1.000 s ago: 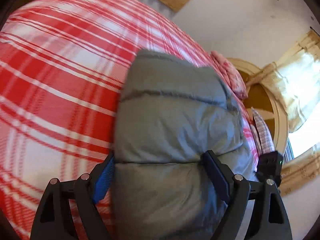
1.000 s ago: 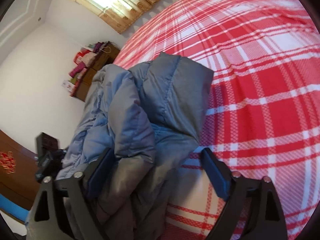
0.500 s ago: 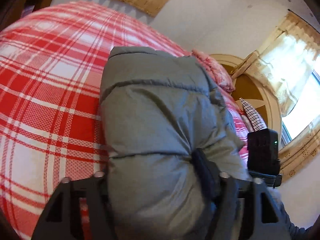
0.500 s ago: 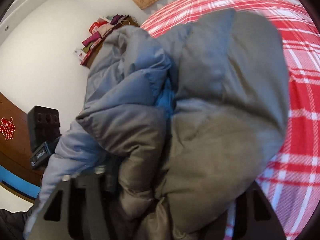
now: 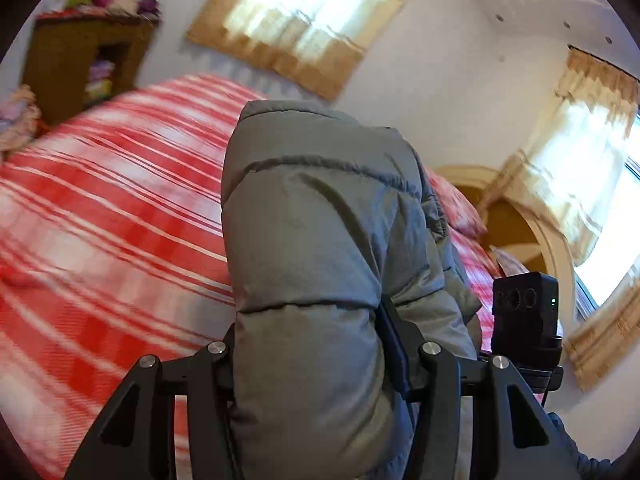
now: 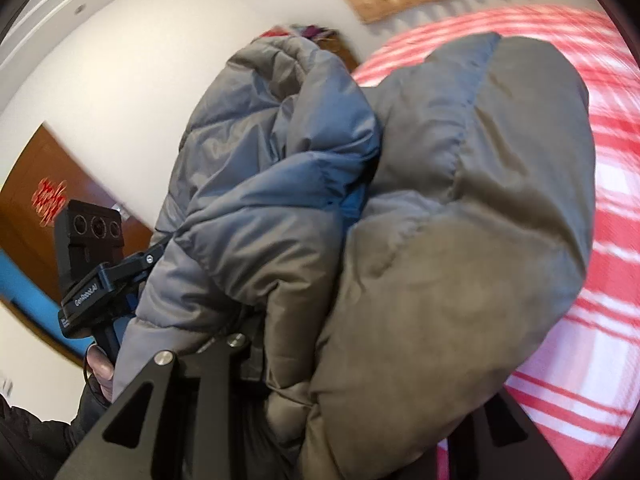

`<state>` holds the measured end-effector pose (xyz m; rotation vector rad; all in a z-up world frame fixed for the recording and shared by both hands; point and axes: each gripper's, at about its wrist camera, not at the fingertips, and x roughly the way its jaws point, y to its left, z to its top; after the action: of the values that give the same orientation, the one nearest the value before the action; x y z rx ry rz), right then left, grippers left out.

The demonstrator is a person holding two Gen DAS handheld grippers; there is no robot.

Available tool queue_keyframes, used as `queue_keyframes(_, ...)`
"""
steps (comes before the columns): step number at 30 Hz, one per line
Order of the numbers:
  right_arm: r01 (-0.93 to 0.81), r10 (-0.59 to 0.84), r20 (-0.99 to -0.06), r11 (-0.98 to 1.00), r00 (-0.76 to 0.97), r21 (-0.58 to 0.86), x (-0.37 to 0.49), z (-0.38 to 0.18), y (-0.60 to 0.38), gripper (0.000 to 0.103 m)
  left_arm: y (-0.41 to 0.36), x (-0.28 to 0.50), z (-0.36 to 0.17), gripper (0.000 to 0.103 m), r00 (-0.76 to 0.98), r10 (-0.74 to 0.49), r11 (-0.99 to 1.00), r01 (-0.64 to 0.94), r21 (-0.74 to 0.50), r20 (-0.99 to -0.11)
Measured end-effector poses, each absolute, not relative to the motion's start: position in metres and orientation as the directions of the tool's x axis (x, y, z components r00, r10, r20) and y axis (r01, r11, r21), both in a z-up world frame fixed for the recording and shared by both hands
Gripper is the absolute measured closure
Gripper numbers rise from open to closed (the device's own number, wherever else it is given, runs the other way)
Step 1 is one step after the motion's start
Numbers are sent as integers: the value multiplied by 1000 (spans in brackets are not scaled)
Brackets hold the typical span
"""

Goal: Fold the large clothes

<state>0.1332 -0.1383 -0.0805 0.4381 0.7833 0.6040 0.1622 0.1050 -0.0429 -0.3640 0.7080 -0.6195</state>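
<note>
Left gripper: the black two-finger left gripper is clamped on a thick fold of the grey quilted puffer jacket, padding bulging between and over both fingers.

Right gripper: the black two-finger right gripper is almost buried in the same jacket; the bunched fabric fills the space between its fingers, so it grips the garment, though its fingertips are hidden.

Jacket: it is held up off the bed, rising above the left gripper as a tall padded column; from the right wrist it is a crumpled mass with a blue lining showing in a crease.

Bed: the red-and-white plaid bedspread lies below and behind the jacket, blurred in both views.

Room: a brown wooden shelf unit with coloured items stands beyond the bed, beside a window with tan curtains. A curved wooden headboard sits at the right.
</note>
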Motion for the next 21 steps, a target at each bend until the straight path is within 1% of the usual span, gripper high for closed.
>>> queue_keyframes(3, -413, 696, -495, 712, 520, 568, 155, -68, -94, 68, 144, 156, -29, 50, 668, -557, 818, 336, -467, -494)
queue_keyframes(6, -467, 732, -474, 679, 489, 566, 174, -60, -56, 68, 181, 156, -18, 50, 740, -444, 878, 248, -409, -504)
queue_keyframes(8, -500, 753, -461, 657, 470, 564, 190, -55, -32, 68, 201, 160, -13, 50, 771, -390, 898, 197, -394, -503)
queue_keyframes(14, -563, 802, -430, 597, 414, 572, 225, -48, 18, 68, 253, 181, -8, 50, 831, -272, 930, 99, -353, -486)
queue_keyframes(17, -565, 808, -432, 588, 399, 578, 238, -59, 30, 68, 272, 202, -17, 50, 839, -215, 942, 43, -334, -499)
queue_keyframes(21, -529, 805, -459, 593, 376, 607, 268, -93, 30, 68, 277, 236, -46, 50, 817, -142, 958, -29, -286, -559)
